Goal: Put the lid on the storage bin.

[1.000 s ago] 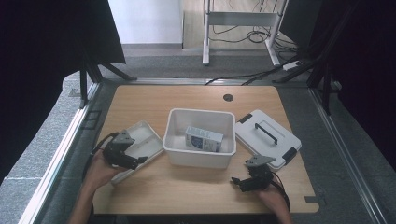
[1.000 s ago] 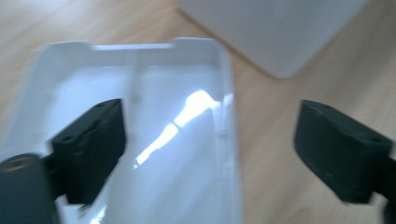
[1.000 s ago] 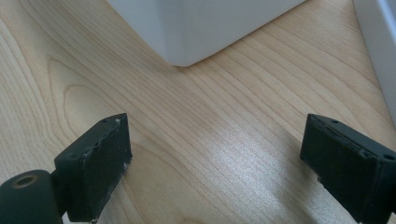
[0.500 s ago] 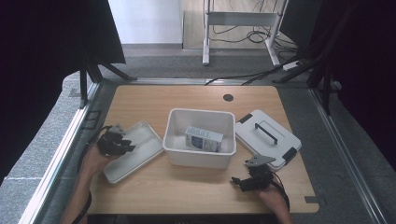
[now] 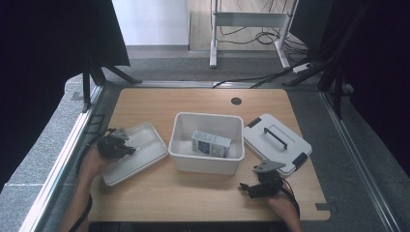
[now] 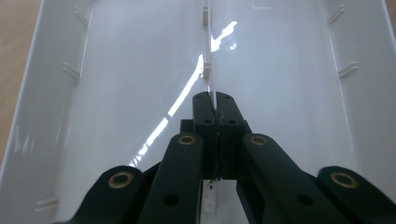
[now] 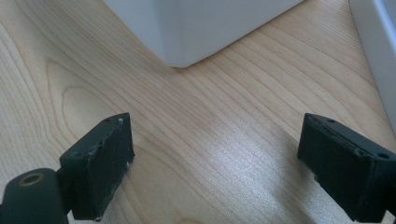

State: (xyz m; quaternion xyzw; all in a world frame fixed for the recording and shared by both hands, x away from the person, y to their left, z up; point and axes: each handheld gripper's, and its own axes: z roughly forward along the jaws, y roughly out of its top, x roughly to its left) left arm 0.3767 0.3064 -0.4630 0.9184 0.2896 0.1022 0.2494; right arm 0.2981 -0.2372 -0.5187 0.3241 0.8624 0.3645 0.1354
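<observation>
A shallow white tray [image 5: 145,150] lies on the table's left side. My left gripper [image 5: 113,145] is over its left end. In the left gripper view the tray [image 6: 116,70] lies below, and my left gripper [image 6: 214,106] is shut on the thin upright rib [image 6: 206,65] that runs down the tray's middle. A white bin [image 5: 180,153] stands mid-table with a small printed carton [image 5: 211,143] inside. My right gripper [image 5: 254,186] rests near the front edge, right of centre. In the right gripper view it [image 7: 222,172] stands open over bare wood, with the bin's corner [image 7: 196,28] ahead.
A white lid [image 5: 295,145] with a dark handle lies flat to the right of the bin, and its edge [image 7: 379,56] shows beside my right gripper. The table [image 5: 159,104] has a cable hole [image 5: 236,101] at the back. Dark curtains and a metal frame stand around it.
My left gripper has moved left and a little farther back across the tray, toward its left end. The right gripper, bin and lid have stayed put.
</observation>
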